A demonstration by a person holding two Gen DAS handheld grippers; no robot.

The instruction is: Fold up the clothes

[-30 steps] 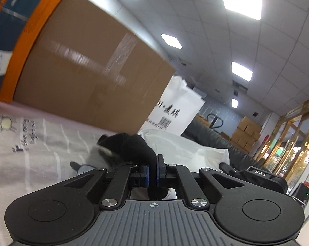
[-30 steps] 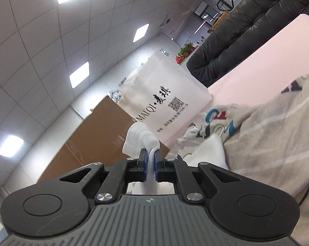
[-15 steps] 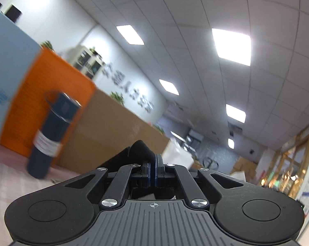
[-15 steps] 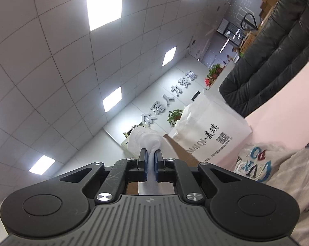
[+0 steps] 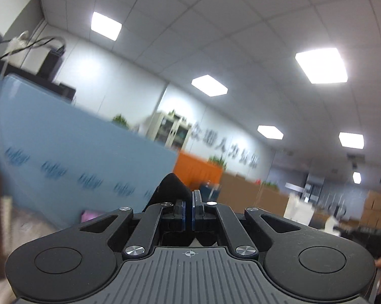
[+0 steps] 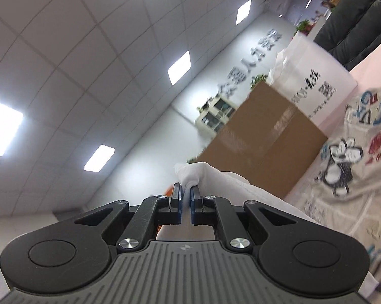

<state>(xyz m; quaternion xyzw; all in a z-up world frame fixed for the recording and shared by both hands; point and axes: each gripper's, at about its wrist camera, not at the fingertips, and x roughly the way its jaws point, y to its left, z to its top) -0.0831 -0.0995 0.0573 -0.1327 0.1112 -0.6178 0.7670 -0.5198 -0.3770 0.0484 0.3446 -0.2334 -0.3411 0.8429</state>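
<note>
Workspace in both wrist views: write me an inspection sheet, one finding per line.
Surface: pink tabletop at the right edge of the right wrist view.
Job's things: black fabric; white fabric; grey printed garment lying on the pink tabletop.
Clutter: cardboard box and white shopping bag behind the grey printed garment.
Grippers: left hand-held gripper shut on black fabric; right hand-held gripper shut on white fabric.
Cables: dark cables above the blue partition.
Surroundings: office with ceiling light panels, wall lettering, black sofa; left view blurred.
</note>
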